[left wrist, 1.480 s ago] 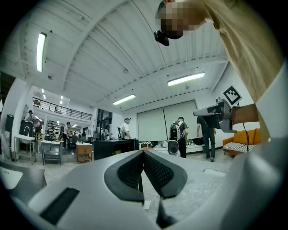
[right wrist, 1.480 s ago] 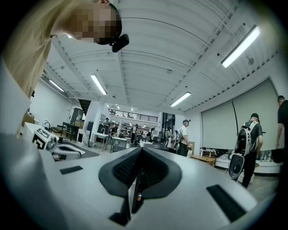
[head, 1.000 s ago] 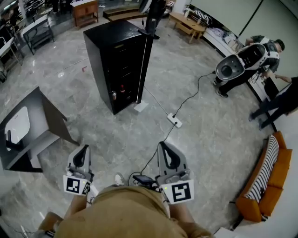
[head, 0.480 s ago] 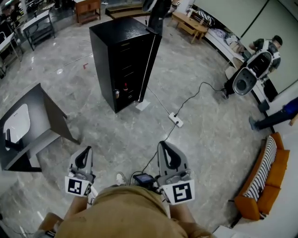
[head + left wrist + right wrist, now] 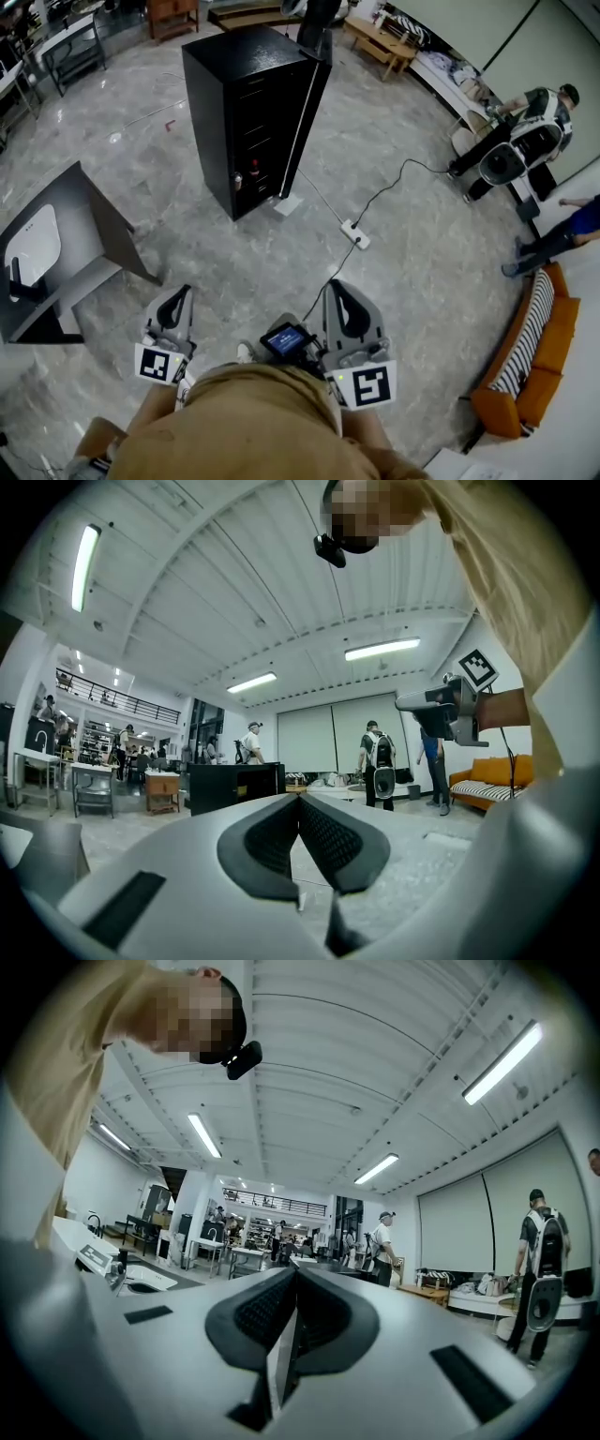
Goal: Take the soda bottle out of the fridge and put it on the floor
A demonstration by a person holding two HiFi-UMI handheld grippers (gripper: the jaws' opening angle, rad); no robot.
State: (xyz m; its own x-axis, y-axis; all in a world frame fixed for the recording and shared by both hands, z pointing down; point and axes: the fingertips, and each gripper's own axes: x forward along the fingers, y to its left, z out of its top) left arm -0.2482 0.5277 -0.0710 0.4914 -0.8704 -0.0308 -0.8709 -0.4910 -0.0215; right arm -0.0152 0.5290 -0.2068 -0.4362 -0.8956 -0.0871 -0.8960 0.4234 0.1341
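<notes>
The black fridge (image 5: 248,103) stands on the grey floor well ahead of me, its door (image 5: 306,112) swung open at the right side. Low inside it, a small bottle with a red part (image 5: 253,173) stands next to a second small item (image 5: 237,180). My left gripper (image 5: 174,302) and right gripper (image 5: 343,300) are held close to my body, both pointing towards the fridge and far short of it. Both are shut with nothing between the jaws. In the left gripper view the fridge (image 5: 234,785) shows beyond the closed fingertips (image 5: 300,799).
A white power strip (image 5: 356,234) and its black cable lie on the floor between me and the fridge. A tilted grey sink unit (image 5: 66,253) is at the left and an orange sofa (image 5: 525,375) at the right. People (image 5: 525,131) stand at the far right.
The fridge sits slightly nearer and more centred as I have moved towards it. Both grippers have travelled along with me, still shut. A small screen has come into view between them.
</notes>
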